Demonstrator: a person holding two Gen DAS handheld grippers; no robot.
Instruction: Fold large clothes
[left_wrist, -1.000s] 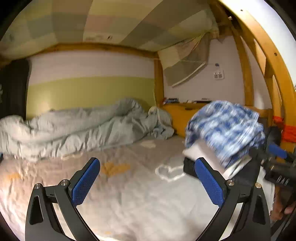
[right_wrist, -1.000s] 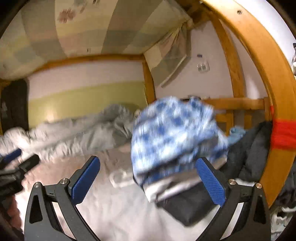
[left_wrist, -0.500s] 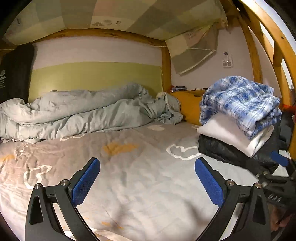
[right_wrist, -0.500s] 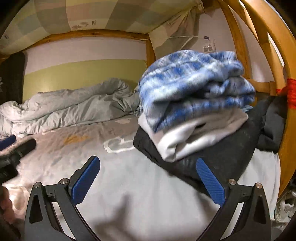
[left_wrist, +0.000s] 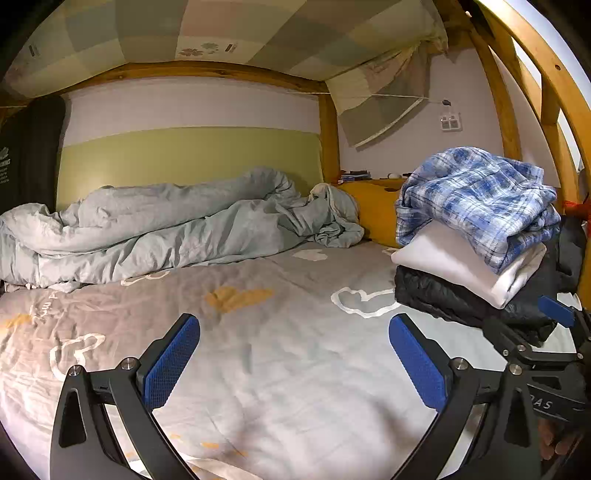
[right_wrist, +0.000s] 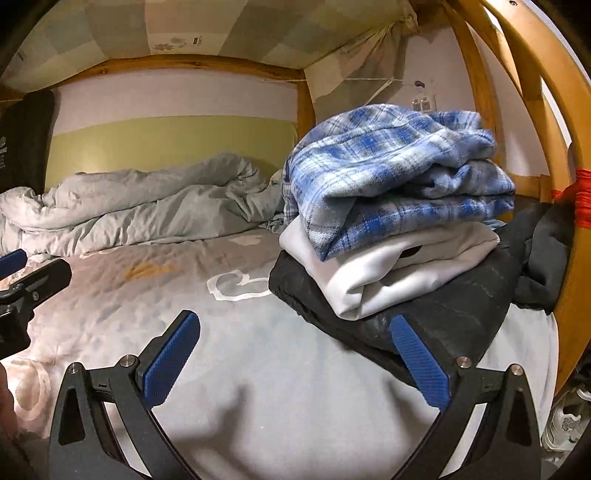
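A stack of folded clothes sits at the right side of the bed: a blue plaid shirt (left_wrist: 480, 195) (right_wrist: 391, 166) on top, a white garment (left_wrist: 461, 266) (right_wrist: 391, 269) under it, a black padded jacket (left_wrist: 461, 302) (right_wrist: 443, 314) at the bottom. My left gripper (left_wrist: 293, 360) hovers open over the grey bed sheet (left_wrist: 258, 332), with nothing between its fingers. My right gripper (right_wrist: 295, 360) is open too, low over the sheet (right_wrist: 277, 387), its right finger in front of the black jacket's edge. The right gripper also shows at the right edge of the left wrist view (left_wrist: 554, 332).
A rumpled pale grey duvet (left_wrist: 166, 225) (right_wrist: 140, 206) lies along the back wall. Wooden bunk posts and a curved rail (right_wrist: 546, 129) stand at the right. A dark garment (right_wrist: 543, 251) lies by the rail. Sneakers (right_wrist: 565, 421) sit on the floor below.
Both views have dropped and steadied, pulling back from the clothes stack. The plaid shirt, blurred with motion a second ago, now rests still on top of the stack.
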